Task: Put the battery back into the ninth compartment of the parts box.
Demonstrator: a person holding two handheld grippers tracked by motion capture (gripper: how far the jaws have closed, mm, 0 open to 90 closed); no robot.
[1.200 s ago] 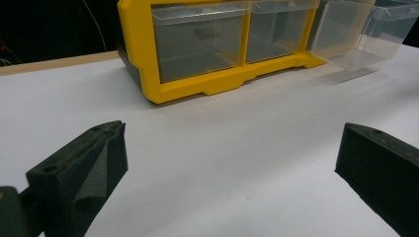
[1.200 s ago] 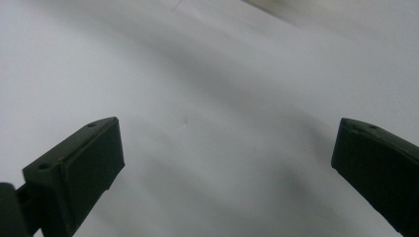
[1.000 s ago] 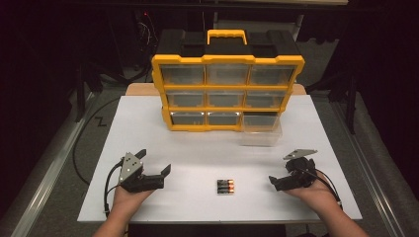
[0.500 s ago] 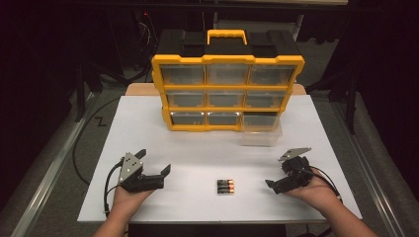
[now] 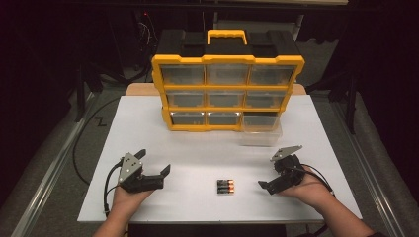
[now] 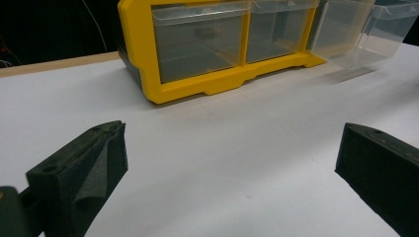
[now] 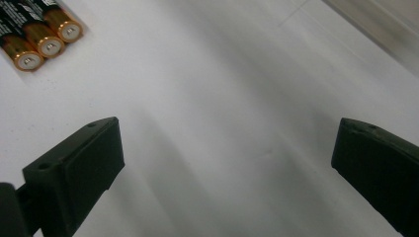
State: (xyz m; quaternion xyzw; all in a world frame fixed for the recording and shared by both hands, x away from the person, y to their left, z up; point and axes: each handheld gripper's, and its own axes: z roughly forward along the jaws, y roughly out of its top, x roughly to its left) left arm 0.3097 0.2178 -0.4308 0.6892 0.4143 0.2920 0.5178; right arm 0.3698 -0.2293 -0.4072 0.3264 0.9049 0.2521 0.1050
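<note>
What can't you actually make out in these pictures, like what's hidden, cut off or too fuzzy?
- Batteries: in the right gripper view the top left edge cuts them off; their printing is too blurred to read.
- Organizer: in the high view, the drawer contents are too small and hazy behind the clear fronts.
- Pulled-out clear drawer: in the left gripper view the top and right edges crop it.

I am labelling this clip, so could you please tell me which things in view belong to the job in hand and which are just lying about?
Part of the job:
- batteries, three side by side
- right gripper, open, nearest them
- pulled-out clear drawer, probably their destination

Just there:
- left gripper, open, idle
- yellow organizer
- white table
</note>
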